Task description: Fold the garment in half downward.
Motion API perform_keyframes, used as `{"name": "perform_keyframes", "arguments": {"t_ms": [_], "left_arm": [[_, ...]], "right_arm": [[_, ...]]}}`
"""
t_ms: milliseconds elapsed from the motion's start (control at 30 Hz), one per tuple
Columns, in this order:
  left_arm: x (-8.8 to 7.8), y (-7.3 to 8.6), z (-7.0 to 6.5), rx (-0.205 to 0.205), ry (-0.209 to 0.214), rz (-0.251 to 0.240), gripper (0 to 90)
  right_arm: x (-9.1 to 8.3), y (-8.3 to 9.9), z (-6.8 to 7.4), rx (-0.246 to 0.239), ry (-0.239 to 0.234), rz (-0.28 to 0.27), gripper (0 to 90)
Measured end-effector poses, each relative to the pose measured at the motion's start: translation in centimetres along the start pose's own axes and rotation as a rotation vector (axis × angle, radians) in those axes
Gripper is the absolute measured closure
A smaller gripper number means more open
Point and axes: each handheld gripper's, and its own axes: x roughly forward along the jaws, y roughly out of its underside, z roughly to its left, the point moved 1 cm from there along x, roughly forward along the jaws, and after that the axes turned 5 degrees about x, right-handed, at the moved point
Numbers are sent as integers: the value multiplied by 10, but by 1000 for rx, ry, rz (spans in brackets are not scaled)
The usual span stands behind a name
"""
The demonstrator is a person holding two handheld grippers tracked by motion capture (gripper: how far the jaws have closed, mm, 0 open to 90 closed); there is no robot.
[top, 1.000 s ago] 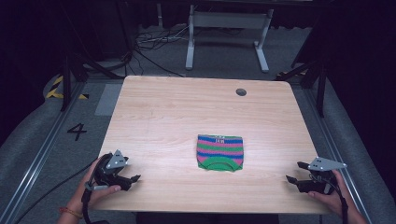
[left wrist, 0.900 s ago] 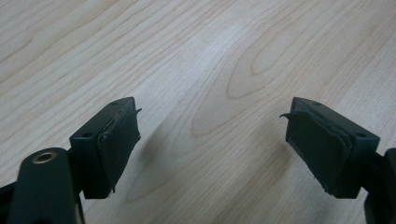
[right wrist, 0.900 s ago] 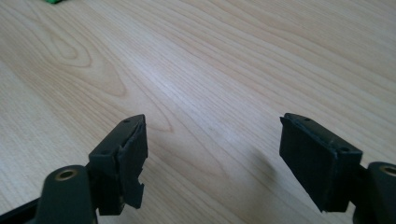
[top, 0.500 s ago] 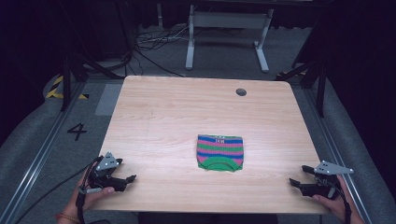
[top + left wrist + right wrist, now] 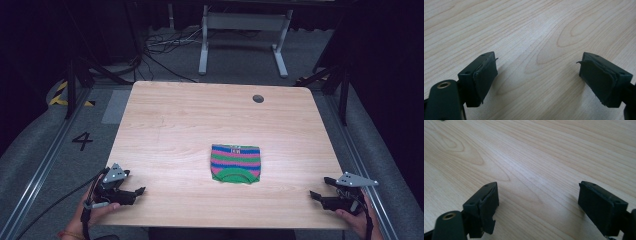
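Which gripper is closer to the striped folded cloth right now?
Right, narrowly. The right gripper sits at the table's near right edge; the left gripper at its near left corner, farther from the striped folded cloth. Both are open.

Black hand-held gripper [image 5: 140, 190], grey three-cornered plate [image 5: 115, 173]

Bare tabletop [image 5: 170, 130] all round folded striped cloth [image 5: 235, 163] — passage free.

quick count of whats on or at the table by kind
striped cloth: 1
grippers: 2, left gripper and right gripper, both open with nothing between the jaws
table hole: 1
total: 4
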Motion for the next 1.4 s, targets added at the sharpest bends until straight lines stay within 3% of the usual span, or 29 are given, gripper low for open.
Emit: {"name": "perform_keyframes", "arguments": {"t_ms": [1000,1400], "left_arm": [[2,-2,2,-19,-32,4,144],[6,-6,0,-46,-50,15,109]], "right_arm": [[0,0,-1,15,14,0,162],[0,0,-1,20,21,0,159]]}}
